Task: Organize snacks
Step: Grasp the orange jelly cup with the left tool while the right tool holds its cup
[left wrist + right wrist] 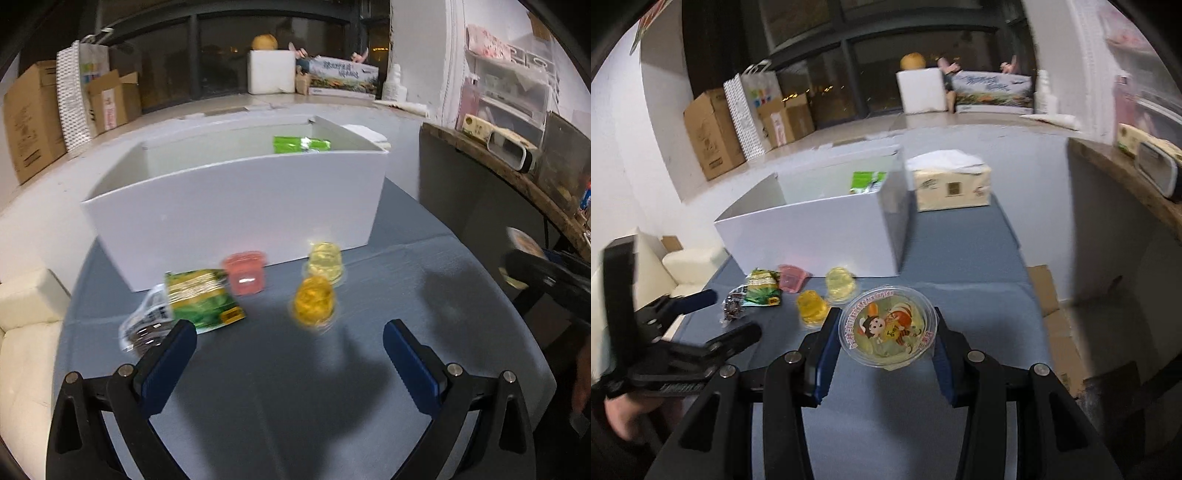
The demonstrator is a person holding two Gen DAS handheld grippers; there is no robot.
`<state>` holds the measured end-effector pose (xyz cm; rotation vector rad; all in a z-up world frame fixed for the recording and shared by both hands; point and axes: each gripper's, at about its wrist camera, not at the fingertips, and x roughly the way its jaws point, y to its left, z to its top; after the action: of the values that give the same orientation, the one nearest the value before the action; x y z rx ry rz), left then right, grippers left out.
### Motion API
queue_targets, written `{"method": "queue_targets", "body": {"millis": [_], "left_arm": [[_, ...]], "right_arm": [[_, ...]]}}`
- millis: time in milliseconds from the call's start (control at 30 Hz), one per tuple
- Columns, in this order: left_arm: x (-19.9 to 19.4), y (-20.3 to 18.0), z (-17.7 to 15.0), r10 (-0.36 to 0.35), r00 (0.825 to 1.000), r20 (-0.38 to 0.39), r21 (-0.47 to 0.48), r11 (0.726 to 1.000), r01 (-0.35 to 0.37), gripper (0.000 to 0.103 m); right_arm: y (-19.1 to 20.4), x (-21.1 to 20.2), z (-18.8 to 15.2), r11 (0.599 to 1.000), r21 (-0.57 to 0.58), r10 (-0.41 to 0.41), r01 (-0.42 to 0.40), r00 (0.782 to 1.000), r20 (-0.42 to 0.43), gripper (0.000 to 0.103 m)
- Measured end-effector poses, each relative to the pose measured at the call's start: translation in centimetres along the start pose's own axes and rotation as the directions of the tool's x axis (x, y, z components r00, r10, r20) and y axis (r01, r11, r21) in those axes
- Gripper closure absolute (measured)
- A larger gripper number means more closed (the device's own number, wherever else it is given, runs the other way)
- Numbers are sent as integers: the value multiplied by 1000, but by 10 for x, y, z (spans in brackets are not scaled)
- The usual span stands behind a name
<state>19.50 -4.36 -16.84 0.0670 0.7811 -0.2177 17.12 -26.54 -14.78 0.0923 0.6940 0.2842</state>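
Observation:
My right gripper is shut on a large jelly cup with a cartoon lid, held above the grey table. My left gripper is open and empty, low over the table; it also shows at the left of the right wrist view. Ahead of it lie a green snack pack, a dark wrapped snack, a pink jelly cup, an orange jelly cup and a pale yellow jelly cup. Behind them stands a white box holding a green packet.
A tissue pack sits on the table right of the white box. A wooden shelf with a dispenser runs along the right. A cream sofa is at the left. Cardboard boxes stand on the far ledge.

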Motion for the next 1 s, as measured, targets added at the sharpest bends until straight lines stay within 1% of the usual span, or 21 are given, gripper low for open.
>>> {"method": "queue_targets", "body": {"millis": [100,200,233,333,367,400,433,467,500,533,600,667,733,833,1000], "left_arm": [[19,-10,7,-33,999,-24,-5,999,32,0],[44,-20,12,-40,997,-60,-2,999,40,0],[51,-22,13,-32,997,-72,1,999,32,0],[70,-21,14,-42,994,-98,-31,999,39,1],[74,-20,14,-44,993,-108,-42,998,40,7],[78,-18,14,-43,993,-114,-51,998,38,25],[82,-17,13,-36,991,-126,-50,998,30,35],[85,-17,13,-23,990,-138,-43,999,17,42],[85,-18,13,-13,991,-130,-31,999,9,51],[85,-18,14,-2,992,-126,-31,1000,-2,55],[86,-15,15,-27,992,-122,-50,999,21,62],[83,-14,14,-27,994,-109,-43,999,23,61],[81,-12,12,-48,994,-103,-50,998,43,61],[73,-10,12,-48,995,-82,-44,998,44,61],[49,-8,17,-65,997,-30,-42,997,64,61]], "right_arm": [[-13,-8,-9,999,36,-9,10,1000,-3,54],[-23,-12,-18,998,64,-19,19,1000,-7,54],[-25,-12,-20,997,69,-22,22,1000,-8,54],[-32,-13,-25,996,85,-22,23,1000,-12,54],[-32,-13,-26,996,84,-24,25,1000,-14,54],[-32,-14,-26,996,82,-25,26,1000,-14,54],[-32,-13,-26,996,81,-28,29,999,-16,54],[-33,-13,-27,996,82,-28,29,999,-16,54],[-33,-12,-27,996,83,-27,29,999,-16,54],[-32,-11,-27,996,84,-28,29,1000,-15,54],[-29,-10,-27,997,79,-21,23,1000,-16,54],[-24,-9,-28,997,68,-19,20,1000,-17,54],[-22,-8,-29,998,64,-13,15,1000,-21,54],[-18,-6,-31,998,59,-10,11,1000,-25,54],[-13,-9,-30,999,51,-8,9,1000,-22,54]]}}
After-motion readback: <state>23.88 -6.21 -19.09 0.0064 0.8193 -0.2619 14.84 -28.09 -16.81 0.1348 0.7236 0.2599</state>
